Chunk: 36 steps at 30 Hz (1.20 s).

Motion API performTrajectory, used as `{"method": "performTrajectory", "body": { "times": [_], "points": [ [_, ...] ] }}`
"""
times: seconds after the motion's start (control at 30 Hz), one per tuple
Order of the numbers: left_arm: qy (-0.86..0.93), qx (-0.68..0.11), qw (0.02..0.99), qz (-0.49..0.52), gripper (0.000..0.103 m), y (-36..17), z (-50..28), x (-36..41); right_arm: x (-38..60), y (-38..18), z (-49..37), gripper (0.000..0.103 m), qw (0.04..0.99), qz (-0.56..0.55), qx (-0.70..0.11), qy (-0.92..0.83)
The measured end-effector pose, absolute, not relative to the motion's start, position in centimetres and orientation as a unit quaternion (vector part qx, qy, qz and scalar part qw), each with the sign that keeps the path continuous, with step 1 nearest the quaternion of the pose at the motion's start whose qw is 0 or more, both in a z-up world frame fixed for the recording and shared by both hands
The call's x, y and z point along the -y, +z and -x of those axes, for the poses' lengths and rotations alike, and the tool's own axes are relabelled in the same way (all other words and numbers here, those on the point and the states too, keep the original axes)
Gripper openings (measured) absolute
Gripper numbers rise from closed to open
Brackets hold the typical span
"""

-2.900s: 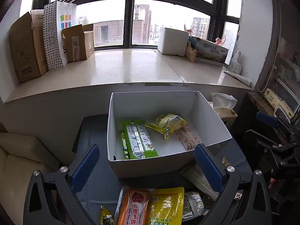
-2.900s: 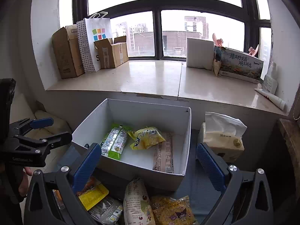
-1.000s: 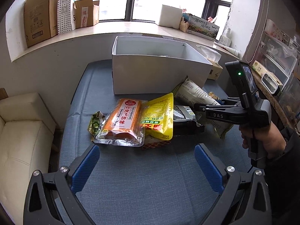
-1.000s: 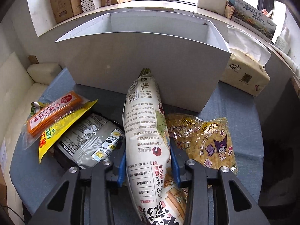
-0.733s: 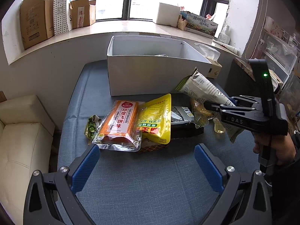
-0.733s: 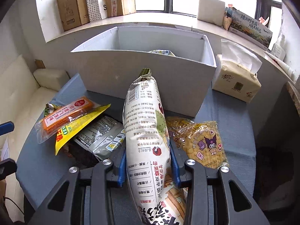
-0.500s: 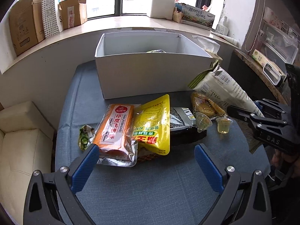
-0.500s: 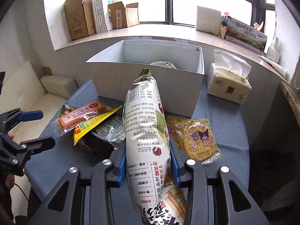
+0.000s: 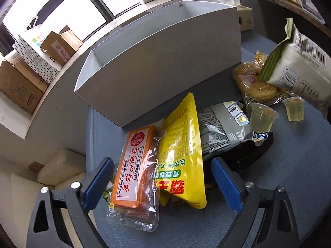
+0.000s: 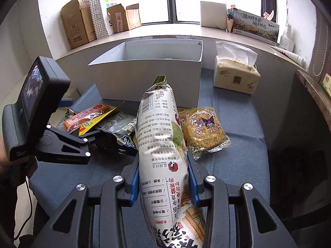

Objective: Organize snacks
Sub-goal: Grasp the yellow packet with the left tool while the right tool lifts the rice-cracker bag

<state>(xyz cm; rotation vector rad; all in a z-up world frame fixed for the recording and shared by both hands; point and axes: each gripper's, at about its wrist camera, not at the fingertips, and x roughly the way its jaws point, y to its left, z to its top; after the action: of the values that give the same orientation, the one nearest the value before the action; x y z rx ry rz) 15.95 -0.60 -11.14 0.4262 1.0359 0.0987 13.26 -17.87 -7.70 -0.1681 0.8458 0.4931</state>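
While clamped, pouch (image 10: 161, 144) between gripper (image 10: 163, 183) pads

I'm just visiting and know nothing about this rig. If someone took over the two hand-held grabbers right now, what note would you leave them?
Right gripper: shut on the tall white snack bag, held up in front of the white box.
Left gripper: open, its jaws have just been closing a little, fingers either side of the orange flying-cake pack and yellow pouch, not pressing on them.
On the blue table: grey packet, cookie pack, two jelly cups.
Done: the box's contents are hidden from here.
Left: drop the white bag in, then the rest.
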Motion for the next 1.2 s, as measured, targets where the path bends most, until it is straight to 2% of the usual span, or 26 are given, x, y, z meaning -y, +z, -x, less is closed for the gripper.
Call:
{"method": "performTrajectory", "body": {
  "times": [0.03,0.07,0.1,0.13,0.2,0.23,0.27,0.3,0.4,0.9,1.2],
  "points": [
    [0.044,-0.497,0.843,-0.203,0.078,-11.4,-16.1,0.6,17.8,-7.8,-13.1,0.042,0.878,0.082,-0.406,0.238],
    [0.047,-0.505,0.837,-0.203,0.063,-11.9,-16.2,0.5,17.8,-7.8,-13.0,0.042,0.878,0.084,-0.406,0.24],
    [0.052,-0.513,0.832,-0.205,0.054,-12.3,-16.4,0.4,17.6,-7.9,-12.9,0.042,0.877,0.086,-0.406,0.241],
    [0.053,-0.516,0.83,-0.205,0.05,-12.6,-16.4,0.2,17.5,-7.9,-12.9,0.042,0.877,0.088,-0.405,0.243],
    [0.041,-0.516,0.832,-0.198,0.033,-12.6,-16.3,0.0,17.4,-8.0,-12.8,0.042,0.876,0.088,-0.405,0.245],
    [0.044,-0.515,0.833,-0.2,0.029,-12.5,-16.2,-0.2,17.2,-8.1,-12.7,0.042,0.876,0.089,-0.405,0.247],
    [0.047,-0.512,0.834,-0.201,0.019,-12.4,-16.2,-0.4,17.1,-8.1,-12.7,0.042,0.875,0.089,-0.406,0.248],
    [0.044,-0.51,0.836,-0.197,0.016,-12.2,-16.0,-0.5,17.0,-8.1,-12.7,0.042,0.875,0.09,-0.406,0.248],
    [0.026,-0.498,0.852,-0.159,0.012,-10.8,-15.7,-1.2,16.8,-8.1,-12.6,0.042,0.875,0.09,-0.405,0.251],
    [-0.017,-0.39,0.921,-0.017,0.011,-2.2,-12.3,-2.3,16.2,-6.4,-12.4,0.042,0.878,0.077,-0.389,0.268],
    [-0.02,-0.353,0.935,0.04,0.012,0.9,-15.1,-3.3,16.8,-2.4,-16.7,0.042,0.895,0.025,-0.358,0.266]
  ]
}}
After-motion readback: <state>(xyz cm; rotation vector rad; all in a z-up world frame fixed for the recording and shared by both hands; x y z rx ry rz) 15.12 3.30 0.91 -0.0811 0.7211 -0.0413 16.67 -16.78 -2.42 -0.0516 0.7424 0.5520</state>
